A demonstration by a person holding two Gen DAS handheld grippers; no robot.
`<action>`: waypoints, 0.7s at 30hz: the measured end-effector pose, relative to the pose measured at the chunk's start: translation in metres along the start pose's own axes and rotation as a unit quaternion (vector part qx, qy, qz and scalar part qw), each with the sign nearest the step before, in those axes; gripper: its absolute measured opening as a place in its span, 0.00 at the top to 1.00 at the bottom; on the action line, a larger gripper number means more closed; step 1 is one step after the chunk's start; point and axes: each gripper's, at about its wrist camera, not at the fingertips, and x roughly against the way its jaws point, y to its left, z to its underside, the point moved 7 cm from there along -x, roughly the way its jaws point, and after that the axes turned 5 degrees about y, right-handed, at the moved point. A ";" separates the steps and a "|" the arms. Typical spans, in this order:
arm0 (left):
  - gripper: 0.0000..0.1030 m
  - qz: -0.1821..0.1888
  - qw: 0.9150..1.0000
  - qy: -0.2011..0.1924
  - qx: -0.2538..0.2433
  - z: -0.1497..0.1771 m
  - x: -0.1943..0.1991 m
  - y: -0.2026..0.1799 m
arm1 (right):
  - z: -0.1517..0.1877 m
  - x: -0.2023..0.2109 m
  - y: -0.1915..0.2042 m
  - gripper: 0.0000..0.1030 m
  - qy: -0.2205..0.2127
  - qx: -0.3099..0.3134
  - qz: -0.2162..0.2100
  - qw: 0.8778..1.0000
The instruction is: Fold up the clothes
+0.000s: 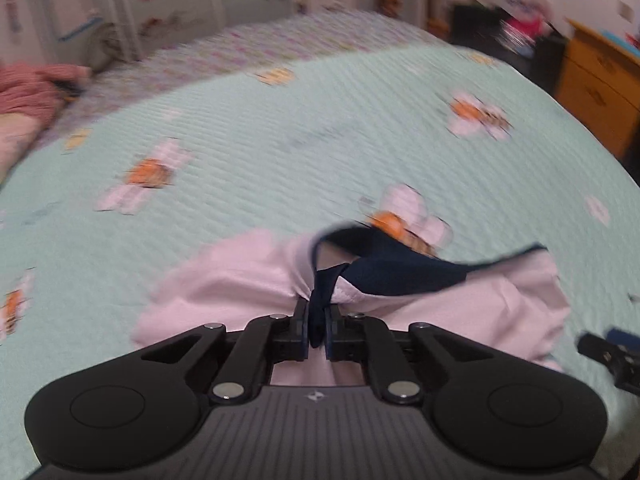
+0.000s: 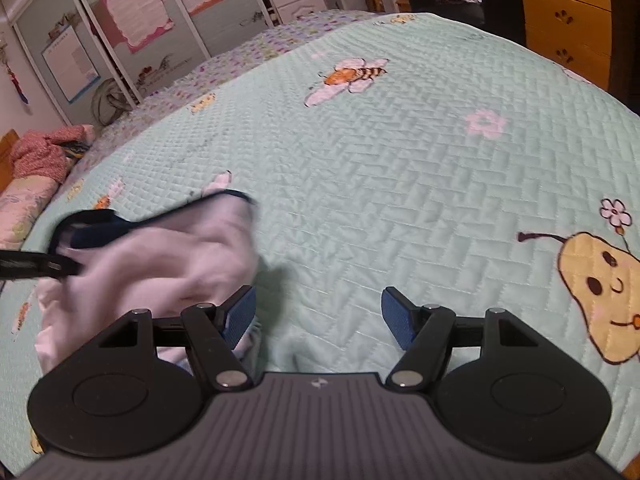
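A pale pink garment [image 1: 224, 280] with a navy collar trim [image 1: 400, 268] lies bunched on the mint quilt. My left gripper [image 1: 319, 320] is shut on the navy trim, lifting that edge. The right wrist view shows the same garment [image 2: 160, 256] at the left, blurred, with the left gripper [image 2: 36, 266] holding it from the left edge. My right gripper [image 2: 318, 316] is open over bare quilt, its blue pads [image 2: 240, 314] wide apart, the left pad just beside the garment's hem. The right gripper's tip [image 1: 612, 350] shows at the left wrist view's right edge.
The mint quilted bedspread [image 2: 400, 184] with bee, flower and pear prints covers the bed. A red-pink cloth pile [image 2: 40, 152] and a pillow lie at the far left. A wooden dresser [image 2: 568, 12] stands at the right, wardrobe doors [image 2: 120, 28] behind.
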 end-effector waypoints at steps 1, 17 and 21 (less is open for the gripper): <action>0.94 -0.005 1.000 -0.008 0.011 0.000 0.006 0.011 | -0.001 -0.001 0.006 0.31 0.001 0.008 -0.010 1.000; 0.94 -0.031 0.996 0.028 0.079 0.074 0.036 0.109 | -0.015 -0.024 0.119 0.25 -0.007 0.166 -0.156 0.974; 0.94 -0.020 0.996 0.031 0.084 0.083 0.037 0.110 | -0.003 -0.019 0.150 0.95 0.011 0.229 -0.184 0.956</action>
